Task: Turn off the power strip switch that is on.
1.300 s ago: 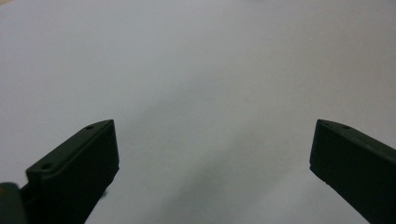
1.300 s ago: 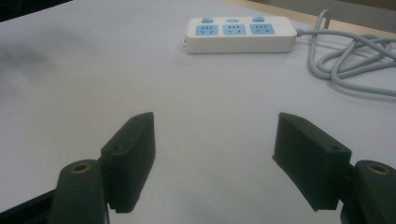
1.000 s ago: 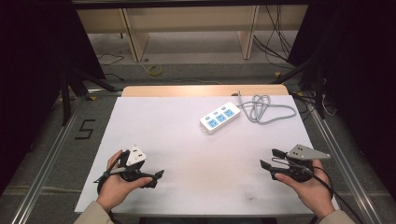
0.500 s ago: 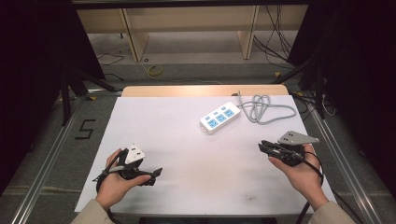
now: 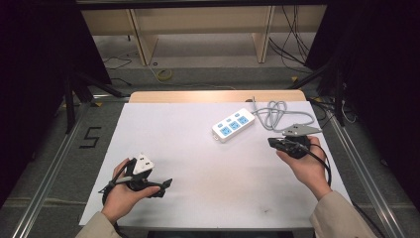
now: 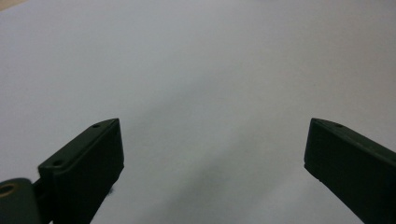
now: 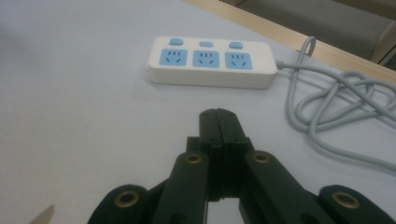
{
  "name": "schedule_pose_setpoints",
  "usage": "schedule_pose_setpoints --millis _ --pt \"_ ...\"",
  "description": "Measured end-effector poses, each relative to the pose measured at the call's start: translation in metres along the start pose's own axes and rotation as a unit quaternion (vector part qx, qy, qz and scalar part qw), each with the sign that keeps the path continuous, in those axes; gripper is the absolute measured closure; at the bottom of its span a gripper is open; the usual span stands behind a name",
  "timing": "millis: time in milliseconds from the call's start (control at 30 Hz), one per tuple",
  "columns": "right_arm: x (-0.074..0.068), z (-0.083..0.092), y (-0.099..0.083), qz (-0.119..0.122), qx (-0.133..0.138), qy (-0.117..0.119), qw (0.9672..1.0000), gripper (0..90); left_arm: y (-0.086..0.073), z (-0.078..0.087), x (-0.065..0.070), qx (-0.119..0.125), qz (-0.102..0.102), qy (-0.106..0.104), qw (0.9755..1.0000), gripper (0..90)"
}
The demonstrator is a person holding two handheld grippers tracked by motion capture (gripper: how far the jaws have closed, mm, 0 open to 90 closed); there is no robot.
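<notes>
Near the table's far right, the power strip (image 5: 233, 125) looks light, rigid, slick plastic; pinch its long sides. Right gripper (image 5: 272, 142) has just snapped closed, empty; left gripper (image 5: 167, 183) gapes.

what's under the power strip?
The power strip lies flat on the white table sheet; nothing else shows beneath it. Its underside is hidden. Its grey cable coils on the sheet beside it.

On the white tabletop (image 5: 198, 163), the right claw (image 5: 274, 142) sits pinched together with nothing in it, just beside a power strip (image 5: 233, 125). The left claw (image 5: 167, 183) rests near the front edge, well apart.
</notes>
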State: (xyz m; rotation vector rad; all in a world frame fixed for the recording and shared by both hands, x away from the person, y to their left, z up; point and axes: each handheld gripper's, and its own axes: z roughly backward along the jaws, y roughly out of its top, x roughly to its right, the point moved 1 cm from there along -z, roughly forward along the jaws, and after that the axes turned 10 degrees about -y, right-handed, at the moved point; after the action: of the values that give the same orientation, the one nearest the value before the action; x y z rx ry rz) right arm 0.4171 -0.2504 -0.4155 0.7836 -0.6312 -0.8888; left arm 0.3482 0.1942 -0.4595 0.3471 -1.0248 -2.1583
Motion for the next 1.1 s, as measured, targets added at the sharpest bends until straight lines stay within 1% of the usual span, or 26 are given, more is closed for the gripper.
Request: schedule_pose_setpoints --millis 267,300,533,600,800,900,1100 --pt "-0.001 -0.02 0.011 -0.003 -0.008 -0.001 1.0 90.0 0.0 -0.001 0.0 0.0 0.002 -0.001 1.0 4.9" --pt "-0.001 -0.022 0.013 0.001 -0.01 -0.002 0.9999 90.0 0.0 -0.001 0.0 0.0 0.003 -0.001 1.0 4.9" --pt "-0.003 -0.038 0.023 -0.002 -0.018 -0.002 0.9998 90.0 -0.001 -0.001 -0.001 -0.001 0.003 -0.001 1.0 5.2" --pt "-0.003 -0.043 0.025 0.002 -0.02 -0.002 0.9998 90.0 -0.001 -0.002 0.0 -0.001 0.003 -0.001 1.0 5.2" --pt "-0.005 -0.053 0.031 0.002 -0.025 -0.001 0.9997 90.0 -0.001 -0.002 0.0 -0.001 0.003 -0.001 1.0 5.3" --pt "-0.007 -0.058 0.033 0.003 -0.025 0.0 0.9997 90.0 0.0 -0.002 0.001 0.0 0.003 -0.006 1.0 5.8" --pt "-0.009 -0.066 0.038 0.003 -0.028 0.003 0.9996 90.0 0.0 -0.003 0.0 0.0 0.004 -0.004 1.0 5.9"
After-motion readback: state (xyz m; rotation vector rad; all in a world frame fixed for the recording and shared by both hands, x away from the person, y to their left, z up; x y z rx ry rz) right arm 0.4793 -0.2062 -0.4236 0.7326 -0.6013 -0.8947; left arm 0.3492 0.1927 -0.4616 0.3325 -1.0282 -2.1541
